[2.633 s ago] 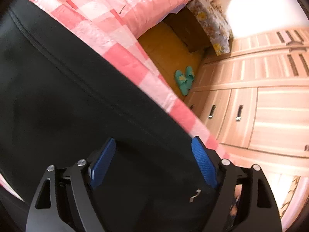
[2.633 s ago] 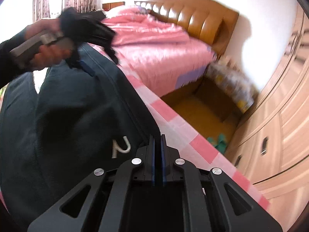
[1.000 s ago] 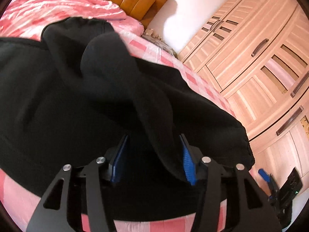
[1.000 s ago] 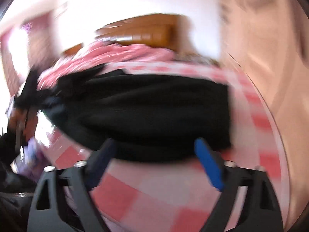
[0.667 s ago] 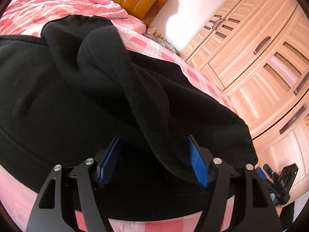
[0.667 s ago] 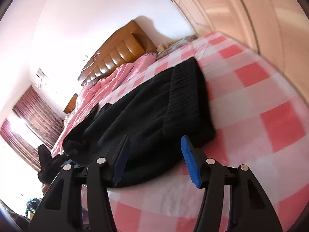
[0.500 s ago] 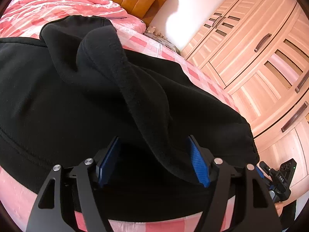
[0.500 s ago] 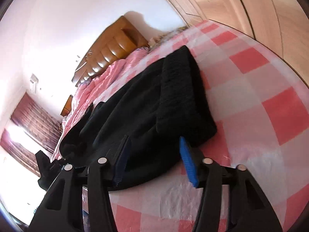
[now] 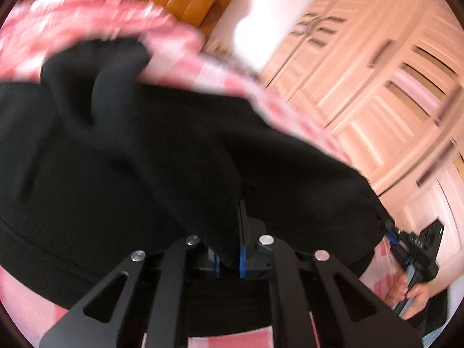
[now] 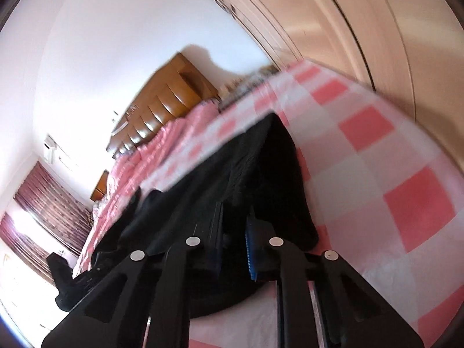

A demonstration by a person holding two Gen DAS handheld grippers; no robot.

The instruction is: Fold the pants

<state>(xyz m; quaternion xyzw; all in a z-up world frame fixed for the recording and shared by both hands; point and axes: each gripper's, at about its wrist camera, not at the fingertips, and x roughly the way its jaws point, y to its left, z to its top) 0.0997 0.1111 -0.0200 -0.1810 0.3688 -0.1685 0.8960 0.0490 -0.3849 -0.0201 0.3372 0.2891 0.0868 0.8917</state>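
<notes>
Claws have both closed (wide open a moment ago): left claw (image 9: 229, 258) and right claw (image 10: 233, 249) each pinch black fleece pants (image 9: 121, 174) at six o'clock, so another fold looks imminent.

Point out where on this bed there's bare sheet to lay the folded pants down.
Bare checked sheet lies to the right of the black pants, between them and the wardrobe. A narrower strip shows at the near edge under the right gripper. Toward the headboard the pink quilt crowds the bed. The left gripper pinches a fold of pants.
</notes>
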